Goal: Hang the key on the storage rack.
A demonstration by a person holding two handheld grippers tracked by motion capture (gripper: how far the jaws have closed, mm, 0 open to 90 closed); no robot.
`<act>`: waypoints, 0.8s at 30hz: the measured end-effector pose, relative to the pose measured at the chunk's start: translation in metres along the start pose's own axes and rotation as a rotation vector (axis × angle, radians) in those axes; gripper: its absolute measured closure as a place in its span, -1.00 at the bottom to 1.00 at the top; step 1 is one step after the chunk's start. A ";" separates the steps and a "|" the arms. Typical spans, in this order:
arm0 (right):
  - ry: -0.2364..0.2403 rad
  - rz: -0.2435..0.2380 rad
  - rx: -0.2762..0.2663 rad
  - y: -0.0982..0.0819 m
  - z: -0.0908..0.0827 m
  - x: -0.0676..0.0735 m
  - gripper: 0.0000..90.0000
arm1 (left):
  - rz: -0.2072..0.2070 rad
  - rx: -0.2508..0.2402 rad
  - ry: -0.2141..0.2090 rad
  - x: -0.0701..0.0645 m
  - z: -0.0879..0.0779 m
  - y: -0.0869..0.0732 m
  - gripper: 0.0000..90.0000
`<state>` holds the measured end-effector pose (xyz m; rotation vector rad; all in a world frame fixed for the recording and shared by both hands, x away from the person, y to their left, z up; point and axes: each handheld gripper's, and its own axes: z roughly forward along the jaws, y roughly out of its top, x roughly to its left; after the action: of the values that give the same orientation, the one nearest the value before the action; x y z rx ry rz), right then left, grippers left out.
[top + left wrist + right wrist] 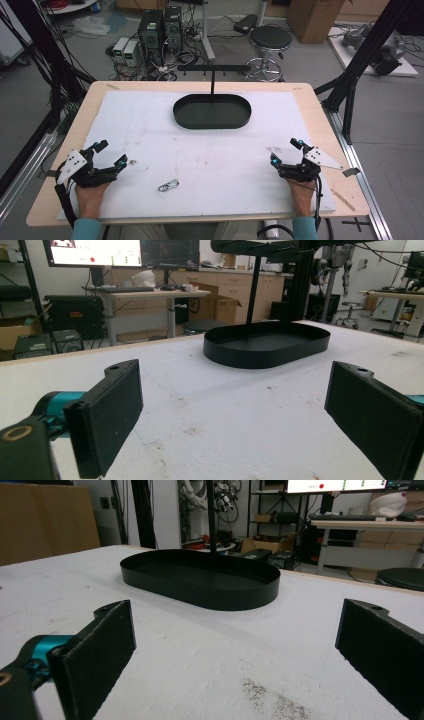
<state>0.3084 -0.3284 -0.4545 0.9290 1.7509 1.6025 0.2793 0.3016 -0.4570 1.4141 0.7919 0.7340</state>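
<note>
Two grippers: left gripper [107, 154] and right gripper [286, 151] both rest low at the near corners of the counter [200, 150], one in each of the person's hands.
Left gripper state: jaws spread wide with nothing between them; its own view looks across bare white surface between the pads.
Right gripper state: jaws likewise wide apart and holding nothing.
Small metal piece: a tiny bright item [133, 162] lies on the counter just beside the left gripper's inner jaw, apart from it; too small to tell what it is.
Wire clip: a loop of thin wire [168, 185] lies on the counter near the front edge, between the two grippers and closer to the left one.
Black tray: the oval tray [235, 119] sits at the far middle of the counter, with a thin post rising from it to a crossbar [213, 67]; nothing seems to lie in it or hang from the bar.
Progress: by my reading, at the very start, with nothing gripped and both small items untouched.
Left to do: likely grasp the small pieces, the left gripper being nearest, and carry them to the tray or its bar.
</note>
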 end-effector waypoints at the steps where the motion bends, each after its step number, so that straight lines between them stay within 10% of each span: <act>1: 0.000 -0.001 -0.002 0.000 0.000 0.000 -0.95 | -0.001 0.001 0.000 0.000 0.000 0.000 -0.80; 24: -0.001 -0.004 -0.001 0.000 0.000 0.000 -0.95 | -0.029 0.003 -0.005 0.003 -0.002 0.001 -0.80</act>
<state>0.3079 -0.3282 -0.4545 0.9255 1.7504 1.5998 0.2793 0.3052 -0.4557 1.4038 0.8089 0.7067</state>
